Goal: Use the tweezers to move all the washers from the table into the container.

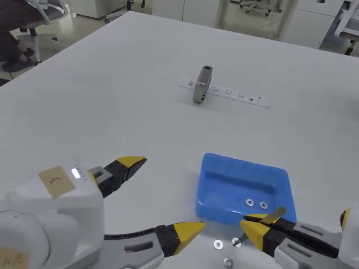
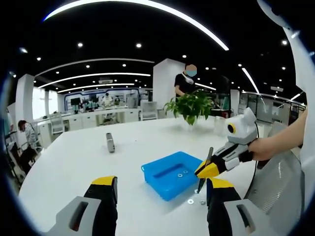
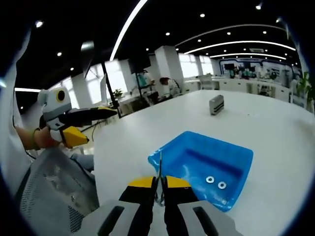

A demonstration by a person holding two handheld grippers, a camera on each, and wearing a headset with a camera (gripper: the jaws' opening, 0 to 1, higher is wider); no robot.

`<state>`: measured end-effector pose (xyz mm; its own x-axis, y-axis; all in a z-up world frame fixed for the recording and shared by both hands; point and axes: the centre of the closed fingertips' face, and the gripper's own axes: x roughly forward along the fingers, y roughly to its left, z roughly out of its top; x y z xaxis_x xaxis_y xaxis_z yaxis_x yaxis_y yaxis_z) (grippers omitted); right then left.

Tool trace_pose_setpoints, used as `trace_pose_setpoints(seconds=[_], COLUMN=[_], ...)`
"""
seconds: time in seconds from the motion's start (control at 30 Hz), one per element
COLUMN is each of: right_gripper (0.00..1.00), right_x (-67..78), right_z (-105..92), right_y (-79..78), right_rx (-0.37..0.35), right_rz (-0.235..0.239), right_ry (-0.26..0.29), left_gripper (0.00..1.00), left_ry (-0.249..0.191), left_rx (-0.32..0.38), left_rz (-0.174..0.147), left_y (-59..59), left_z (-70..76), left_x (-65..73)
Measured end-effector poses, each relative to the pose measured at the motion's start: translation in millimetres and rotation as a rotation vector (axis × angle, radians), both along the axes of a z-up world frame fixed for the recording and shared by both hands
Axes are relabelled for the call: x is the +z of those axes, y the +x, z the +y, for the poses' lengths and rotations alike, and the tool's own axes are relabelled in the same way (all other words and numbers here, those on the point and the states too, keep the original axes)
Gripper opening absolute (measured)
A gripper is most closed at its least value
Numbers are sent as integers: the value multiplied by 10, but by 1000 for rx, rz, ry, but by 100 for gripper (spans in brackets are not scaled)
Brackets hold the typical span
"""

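1. The right gripper is clamped narrow on the tweezers, whose tip is lowered to the table just in front of the blue container. The left gripper is held aside with its jaws spread wide and nothing between them.
2. Three washers are seen on the table near the container's front wall, one right at the tweezer tip; whether it is pinched cannot be told. Two more lie inside the container.
3. A thin, flat washer may be pushed along the smooth top or flicked away if the tip is pressed down at a shallow angle.
4. The tweezers may be twisted in the jaws if they are leaned hard on the table.
5. A loosely pinched washer may be dropped short if the front wall is clipped during the lift.
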<state>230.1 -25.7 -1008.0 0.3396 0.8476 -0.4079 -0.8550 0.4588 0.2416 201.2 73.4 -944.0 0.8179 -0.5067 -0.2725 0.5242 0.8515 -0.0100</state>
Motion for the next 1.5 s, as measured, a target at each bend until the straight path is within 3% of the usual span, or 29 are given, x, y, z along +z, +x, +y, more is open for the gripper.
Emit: trace_pose_setpoints(seconds=[0.37, 0.73, 0.8, 0.97, 1.2, 1.5], right_gripper=[3, 3, 3, 3, 3, 3], right_x=[49, 410, 513, 614, 590, 470], right_z=[42, 19, -5, -34, -3, 46], right_y=[-28, 44, 108, 270, 482, 587], right_rx=[11, 11, -6, -24, -44, -25], right_rz=[-2, -51, -66, -94, -120, -114], right_ry=[23, 96, 120, 127, 90, 47], left_gripper=[74, 73, 73, 74, 73, 74], left_ry=[5, -3, -1, -4, 2, -4], left_rx=[-3, 2, -1, -2, -17, -11], left_rz=[1, -1, -2, -4, -2, -1], left_y=[1, 3, 1, -1, -11, -11], left_z=[0, 9, 4, 1, -29, -16], left_x=[-6, 2, 3, 11, 1, 3])
